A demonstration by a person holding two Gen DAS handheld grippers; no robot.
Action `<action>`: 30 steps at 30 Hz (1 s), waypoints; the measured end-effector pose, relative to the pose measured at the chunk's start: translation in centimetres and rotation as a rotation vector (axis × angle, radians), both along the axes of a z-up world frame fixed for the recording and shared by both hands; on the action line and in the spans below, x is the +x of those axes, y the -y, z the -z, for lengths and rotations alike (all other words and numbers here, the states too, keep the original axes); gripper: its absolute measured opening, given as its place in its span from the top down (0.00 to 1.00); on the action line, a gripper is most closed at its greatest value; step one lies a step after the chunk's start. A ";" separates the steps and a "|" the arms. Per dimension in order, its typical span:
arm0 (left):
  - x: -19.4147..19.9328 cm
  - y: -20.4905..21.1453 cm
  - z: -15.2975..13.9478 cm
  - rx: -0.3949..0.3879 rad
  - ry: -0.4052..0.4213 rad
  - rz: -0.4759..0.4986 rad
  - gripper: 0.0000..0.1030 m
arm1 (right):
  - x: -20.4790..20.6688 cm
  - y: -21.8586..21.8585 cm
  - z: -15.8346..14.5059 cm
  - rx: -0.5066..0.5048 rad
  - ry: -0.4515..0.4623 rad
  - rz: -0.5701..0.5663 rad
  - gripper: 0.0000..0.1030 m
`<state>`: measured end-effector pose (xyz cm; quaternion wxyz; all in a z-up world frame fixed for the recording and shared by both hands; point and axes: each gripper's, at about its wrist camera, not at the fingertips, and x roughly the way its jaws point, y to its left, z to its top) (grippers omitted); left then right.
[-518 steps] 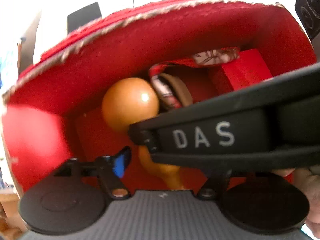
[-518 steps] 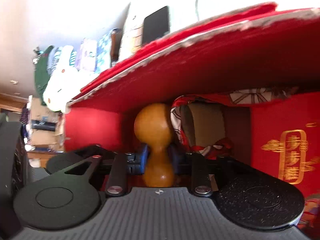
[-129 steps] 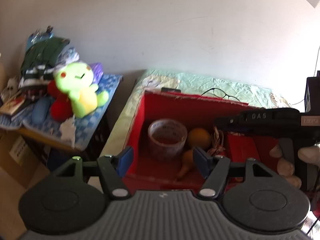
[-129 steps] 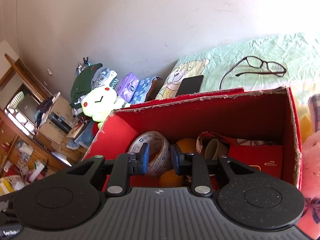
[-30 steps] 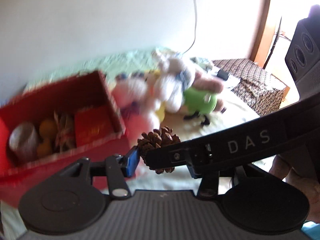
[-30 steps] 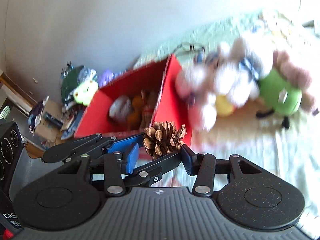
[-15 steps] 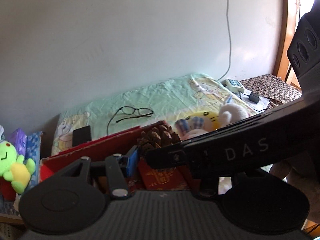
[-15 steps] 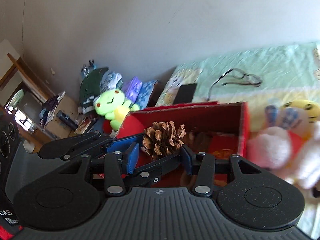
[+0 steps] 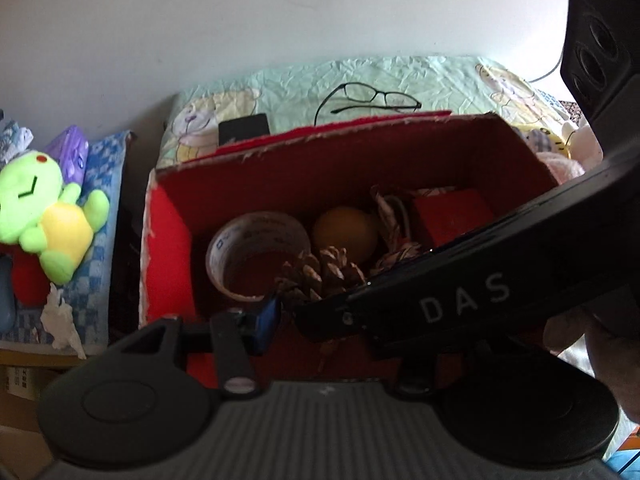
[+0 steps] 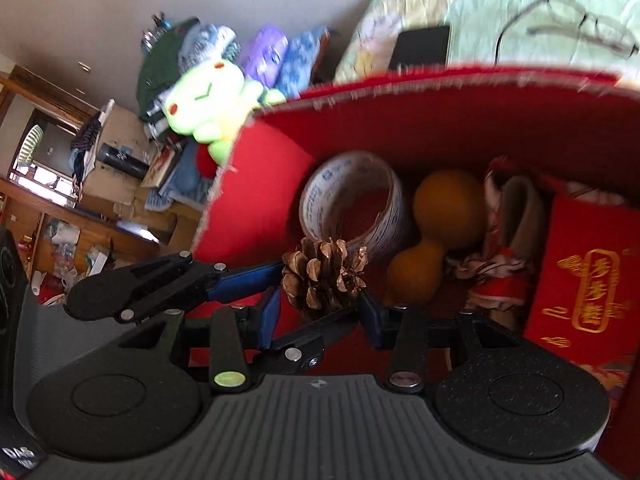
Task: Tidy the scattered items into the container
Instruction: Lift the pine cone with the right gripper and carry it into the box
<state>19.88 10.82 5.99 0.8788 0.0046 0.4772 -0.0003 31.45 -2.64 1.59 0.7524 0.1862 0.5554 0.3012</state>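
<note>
A brown pine cone (image 10: 324, 280) hangs just over the open red box (image 10: 440, 92), near the box's front wall. My right gripper (image 10: 322, 312) has the cone between its blue pads, which touch it on both sides while the jaws are closing. The left gripper's fingers (image 10: 240, 280) reach in from the left and clamp the same cone. In the left wrist view the cone (image 9: 320, 276) sits beside the left blue pad (image 9: 268, 312); the right gripper's black body (image 9: 460, 304) hides the other finger. Inside the box (image 9: 360, 152) lie a tape roll (image 10: 352, 200), a gourd (image 10: 444, 208) and a red envelope (image 10: 588, 280).
A bundle of patterned cloth (image 10: 512, 216) lies between gourd and envelope. Glasses (image 9: 372, 98) and a dark phone (image 9: 244, 128) rest on the green sheet behind the box. A green plush frog (image 9: 44, 212) sits on a side table to the left. A hand (image 9: 580, 332) grips the right tool.
Both grippers swung together with the pine cone from above the plush toys on the bed to the red box, then sank closer to its contents. The cone stayed between them.
</note>
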 end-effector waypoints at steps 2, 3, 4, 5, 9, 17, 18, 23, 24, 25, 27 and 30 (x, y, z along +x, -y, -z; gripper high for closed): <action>0.2 -0.6 0.7 -0.002 -0.028 -0.004 0.53 | 1.0 -0.5 1.1 0.010 -0.072 -0.012 0.57; 0.4 -0.9 1.0 -0.003 -0.042 -0.003 0.52 | 1.4 -0.6 1.6 0.018 -0.106 -0.019 0.57; 0.6 -1.2 1.4 -0.002 -0.062 -0.004 0.53 | 1.7 -0.8 2.1 0.033 -0.140 -0.026 0.56; 0.7 -1.5 1.6 -0.002 -0.078 -0.006 0.53 | 1.9 -0.9 2.4 0.041 -0.165 -0.030 0.56; 0.8 -1.2 2.0 0.049 -0.106 0.043 0.53 | 1.9 -1.5 2.9 0.010 -0.203 -0.057 0.55; 0.7 -1.6 2.4 0.014 -0.120 0.070 0.50 | 1.5 -0.8 2.6 0.004 -0.199 -0.033 0.52; 0.6 -1.7 2.4 0.014 -0.117 0.072 0.50 | 1.4 -0.5 2.5 0.021 -0.188 -0.025 0.50; 0.2 -1.7 2.2 0.010 -0.099 0.086 0.47 | 1.3 2.3 3.1 0.157 -0.190 0.077 0.57; 0.2 -1.5 2.2 0.019 -0.096 0.089 0.46 | 1.2 2.7 3.2 0.159 -0.195 0.095 0.59; 0.1 -1.4 2.3 0.022 -0.094 0.091 0.46 | 1.1 2.8 3.3 0.153 -0.200 0.102 0.62; 0.0 -1.4 2.2 0.016 -0.093 0.089 0.46 | 0.9 2.6 3.2 0.130 -0.199 0.091 0.66; -0.1 -1.5 1.8 0.010 -0.089 0.085 0.46 | 0.9 2.4 2.8 0.110 -0.182 0.057 0.66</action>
